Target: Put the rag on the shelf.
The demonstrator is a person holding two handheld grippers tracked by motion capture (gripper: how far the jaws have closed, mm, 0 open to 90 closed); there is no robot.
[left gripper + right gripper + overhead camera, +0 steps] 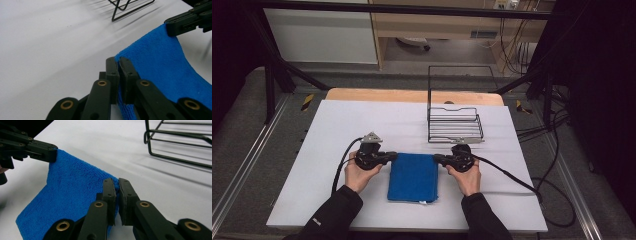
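Cloth edge first: one blue towel (413, 177) lies folded, each far corner pinched by a clamped gripper, left gripper (394, 156) and right gripper (437, 158), two in all. White table (337, 130) spreads open beyond the fingertips. One wire rack (455, 124) stands farther off.

A black wire rack (455, 125) stands on the right far part of the white table (337, 150), its tall wire back rising at its far side. Beyond the table's far edge a strip of bare wood (412, 96) shows. Black cables (557, 200) lie on the floor to the right.
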